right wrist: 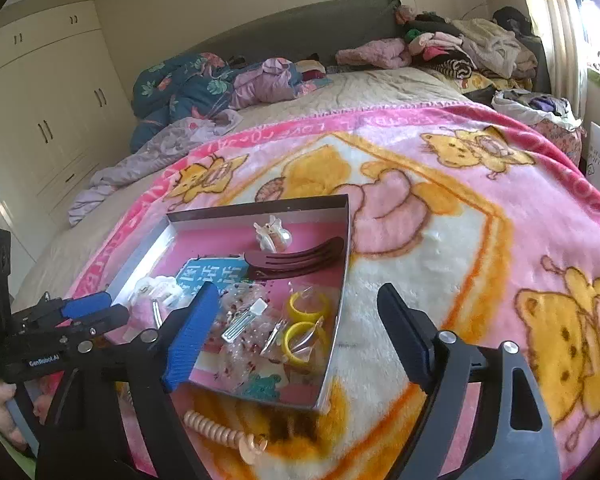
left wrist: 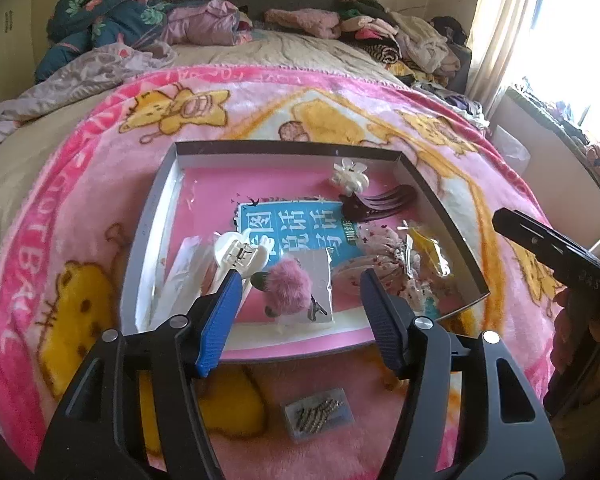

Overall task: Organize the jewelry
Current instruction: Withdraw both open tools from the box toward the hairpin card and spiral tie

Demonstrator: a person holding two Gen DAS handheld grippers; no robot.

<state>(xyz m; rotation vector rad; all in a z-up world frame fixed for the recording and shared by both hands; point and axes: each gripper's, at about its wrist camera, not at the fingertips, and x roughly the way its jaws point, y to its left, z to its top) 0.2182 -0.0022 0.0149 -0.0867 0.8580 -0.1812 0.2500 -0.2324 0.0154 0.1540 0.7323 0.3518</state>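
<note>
Jaws of the left gripper [left wrist: 302, 300] and right gripper [right wrist: 300, 326] stand apart, empty. Likely between placements; next, the packet of hairpins [left wrist: 319, 411] near the tray [left wrist: 148, 216] needs grasping.

A shallow grey box [left wrist: 440, 200] with a pink floor lies open ahead of both sets of jaws. Inside, beyond the left jaws, lie a pink fluffy clip [left wrist: 286, 284], a white claw clip [left wrist: 240, 254], a white flower clip [left wrist: 350, 176] and a dark comb clip [left wrist: 380, 202]. Two yellow rings [right wrist: 306, 326] lie between the right jaws. A peach coil hair tie [right wrist: 216, 432] lies outside, nearer than the box.
</note>
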